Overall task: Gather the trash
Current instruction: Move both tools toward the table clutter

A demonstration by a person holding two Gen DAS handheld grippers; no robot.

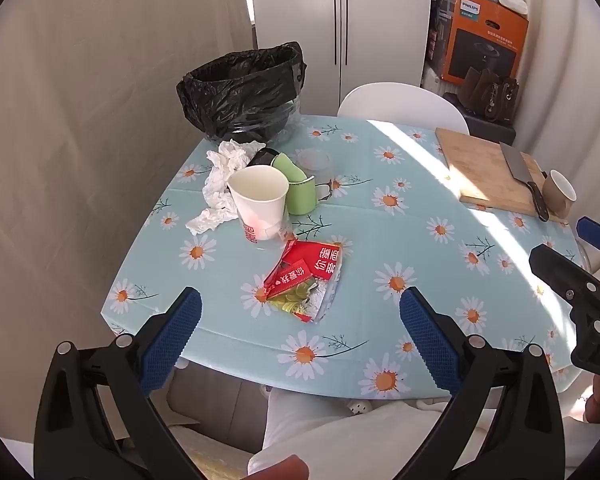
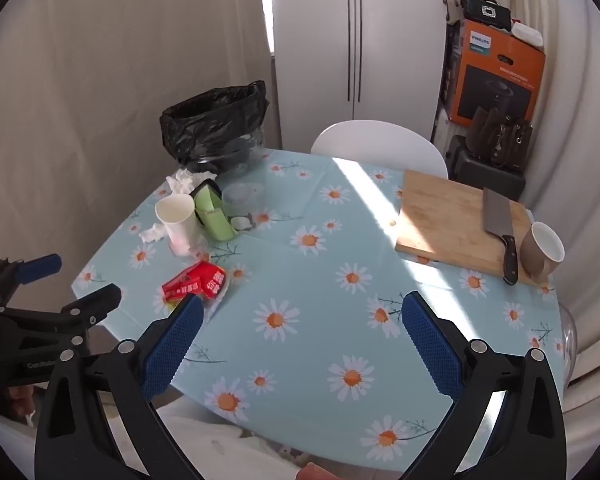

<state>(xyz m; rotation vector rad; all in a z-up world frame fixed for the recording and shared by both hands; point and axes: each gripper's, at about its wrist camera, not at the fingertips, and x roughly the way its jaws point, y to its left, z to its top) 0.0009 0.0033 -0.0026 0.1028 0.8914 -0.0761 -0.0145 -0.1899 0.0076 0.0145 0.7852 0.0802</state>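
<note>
The left tongs [image 1: 300, 316] are held with their blue pads wide apart, above the near edge of the counter [image 1: 420, 240], and nothing is gripped between them. The right tongs [image 2: 302, 320] are likewise spread apart and empty, over the near half of the counter.

In the left wrist view, a red wrapper [image 1: 306, 278] is seen lying flat on the daisy-patterned cloth, just past the tong tips at 12 o'clock. Beyond it, a white paper cup [image 1: 258, 200] is seen, tilted toward the camera, with a green mug [image 1: 298, 196] touching it at its 3 o'clock side. Crumpled tissue [image 1: 220, 184] is spread at the cup's 9 to 11 o'clock. A bin lined with a black bag [image 1: 240, 92] is placed at the far edge of the counter, at 11 o'clock.

At 2 o'clock, a wooden cutting board [image 1: 480, 168] is laid on the counter, with a cleaver [image 1: 520, 172] resting on it and a brown mug [image 1: 558, 196] just beside the cleaver's handle. A white chair [image 1: 400, 104] is seen behind the counter.
</note>
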